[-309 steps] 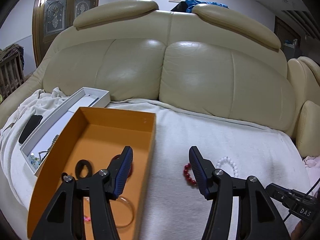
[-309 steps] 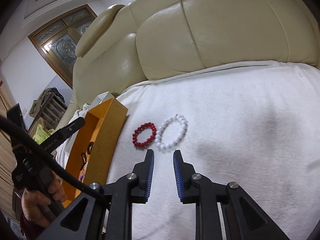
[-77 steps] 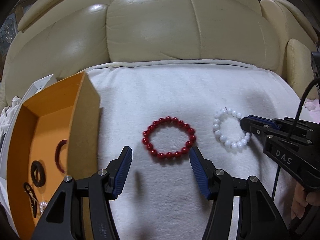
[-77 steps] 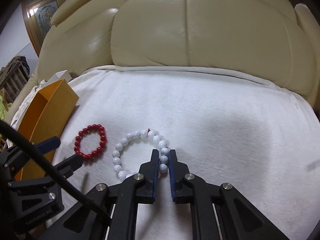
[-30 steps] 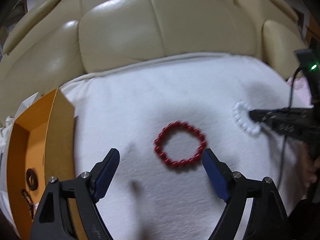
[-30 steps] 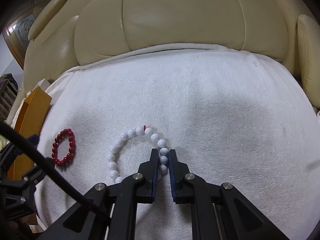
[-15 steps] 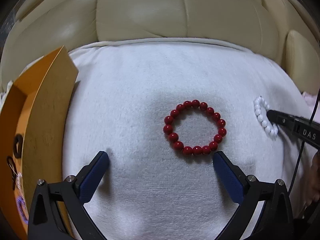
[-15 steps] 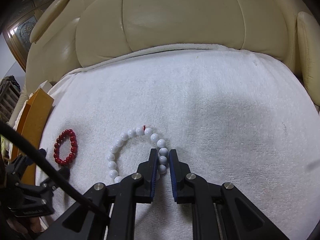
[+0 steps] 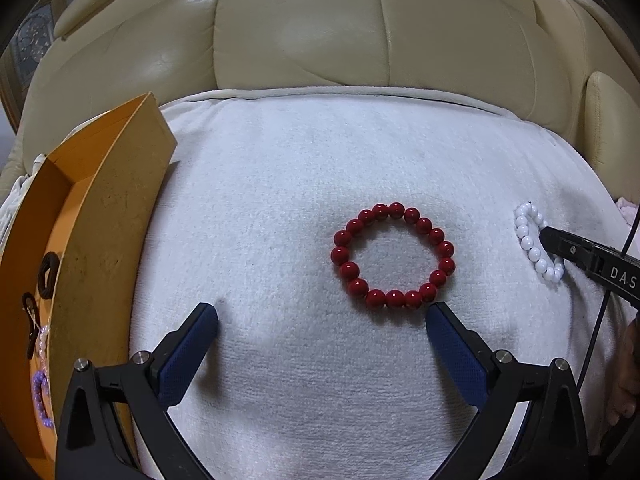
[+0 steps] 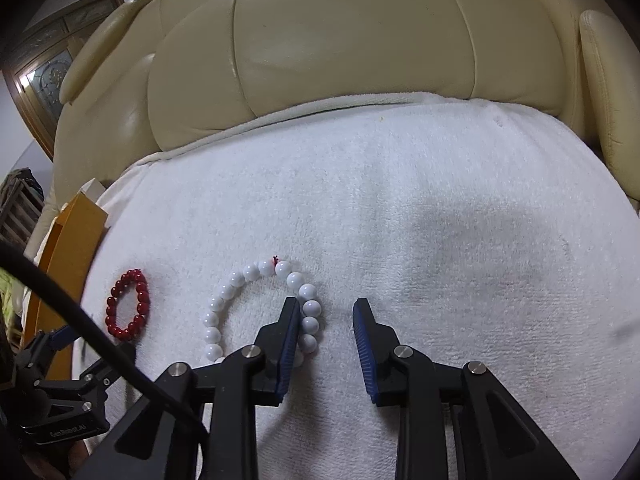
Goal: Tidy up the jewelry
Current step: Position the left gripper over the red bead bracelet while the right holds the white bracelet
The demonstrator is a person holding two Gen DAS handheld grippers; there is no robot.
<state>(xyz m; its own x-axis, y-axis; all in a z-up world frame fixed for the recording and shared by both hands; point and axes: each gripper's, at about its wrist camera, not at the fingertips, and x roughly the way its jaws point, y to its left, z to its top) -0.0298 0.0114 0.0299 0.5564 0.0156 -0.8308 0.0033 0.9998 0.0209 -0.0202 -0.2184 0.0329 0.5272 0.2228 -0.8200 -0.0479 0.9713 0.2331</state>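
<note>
White toweling over a cream sofa (image 9: 304, 40) carries a red bracelet (image 9: 393, 255) mid-surface before the spread, empty left claw (image 9: 322, 316), while the parted right claw (image 10: 326, 312) straddles a white bracelet (image 10: 260, 308) whose smooth beads may roll away from the orange box (image 9: 100, 216).

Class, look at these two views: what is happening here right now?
A person holding two tongs is sorting jewelry on a white towel spread over a cream sofa. The left tongs are open, hovering just short of the red bead bracelet. The right tongs are open around one side of the white bead bracelet. Both bracelets lie on the towel, outside the orange box, which holds other pieces.
</note>
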